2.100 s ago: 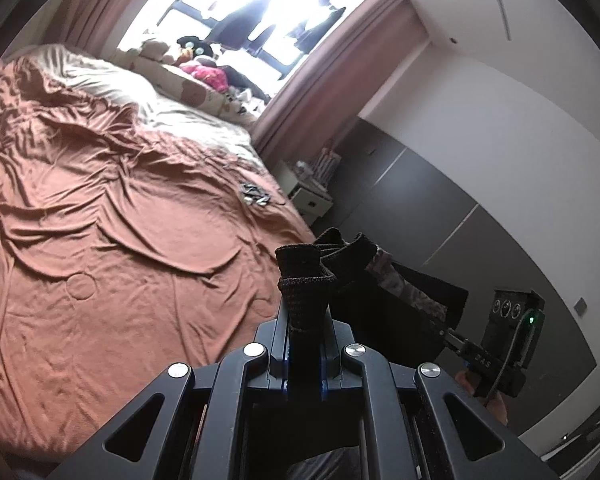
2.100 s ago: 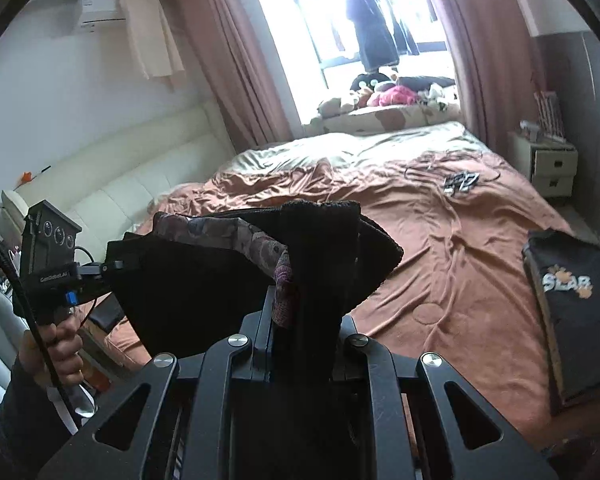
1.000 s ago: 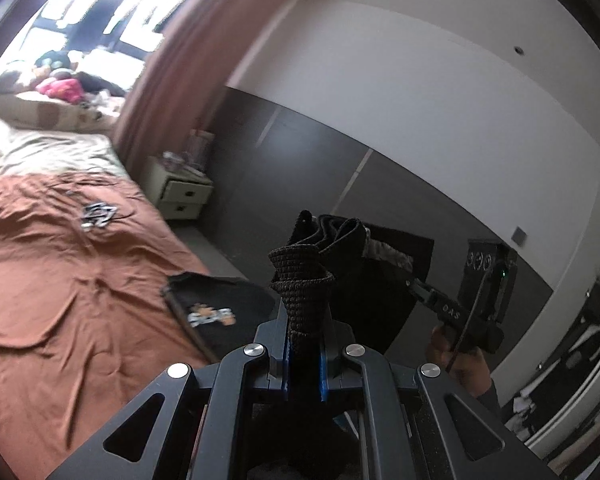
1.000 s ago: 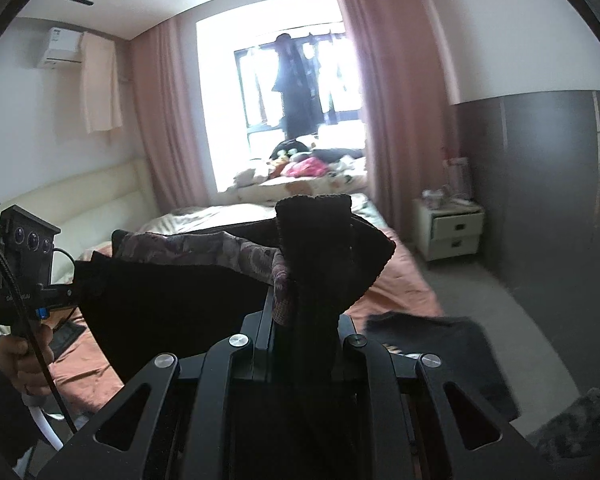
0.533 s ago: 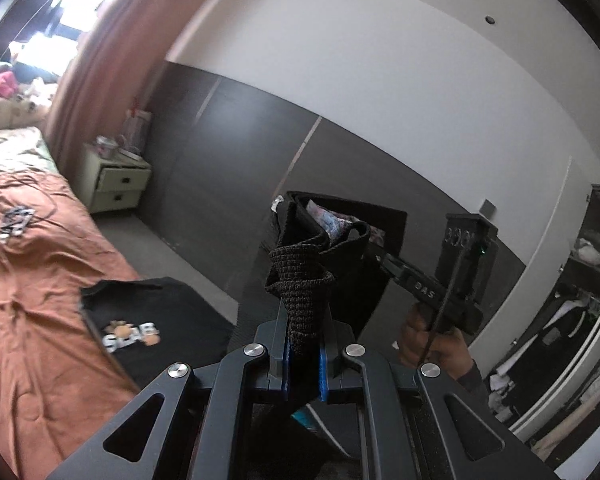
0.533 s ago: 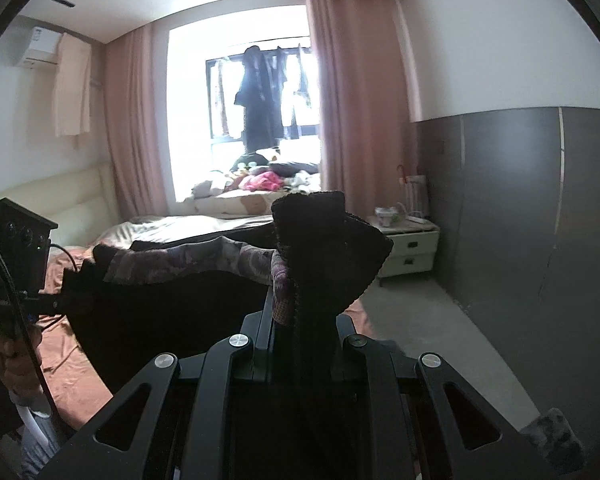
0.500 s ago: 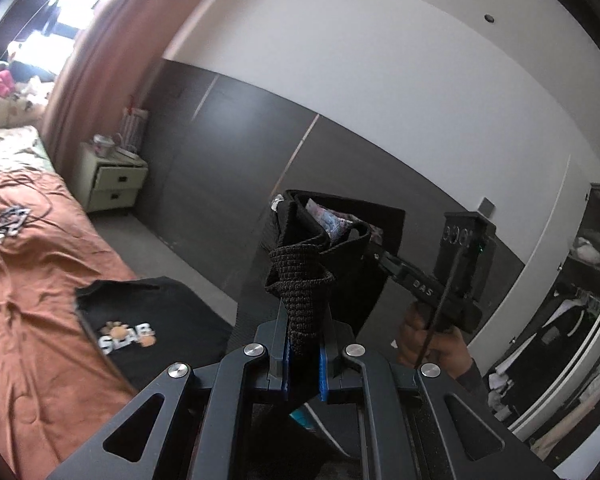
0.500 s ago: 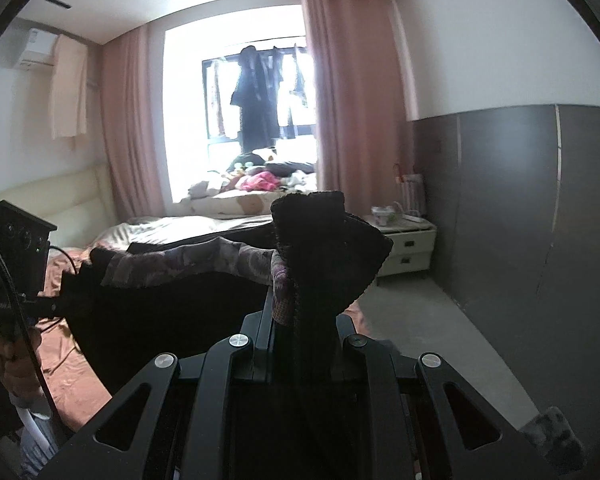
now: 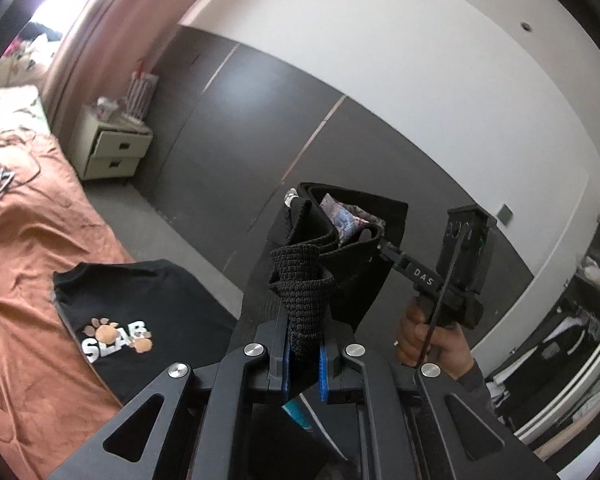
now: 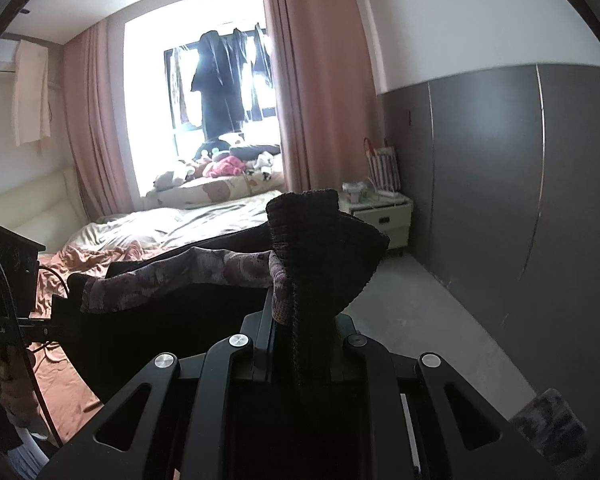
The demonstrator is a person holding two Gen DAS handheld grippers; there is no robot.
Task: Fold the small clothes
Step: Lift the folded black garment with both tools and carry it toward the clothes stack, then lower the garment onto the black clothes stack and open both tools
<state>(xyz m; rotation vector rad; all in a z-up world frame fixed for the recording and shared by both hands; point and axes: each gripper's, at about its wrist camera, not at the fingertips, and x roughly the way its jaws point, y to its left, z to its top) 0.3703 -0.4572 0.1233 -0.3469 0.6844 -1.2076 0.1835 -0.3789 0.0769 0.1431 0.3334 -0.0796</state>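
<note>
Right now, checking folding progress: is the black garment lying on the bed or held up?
Held up: the black garment hangs between left gripper and right gripper, clear of the bed.

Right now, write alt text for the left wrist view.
The left tool grips a black garment in the air; the right tool holds its far end. Below left, a folded black T-shirt lies on a bed with an orange-brown cover.

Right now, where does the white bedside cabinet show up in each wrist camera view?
Left wrist view: the white bedside cabinet sits at upper left, beside the bed's brown sheet.
Right wrist view: it stands right of centre, behind the dark garment held in the jaws.
Shared landmark: the pink curtain next to the cabinet.
</note>
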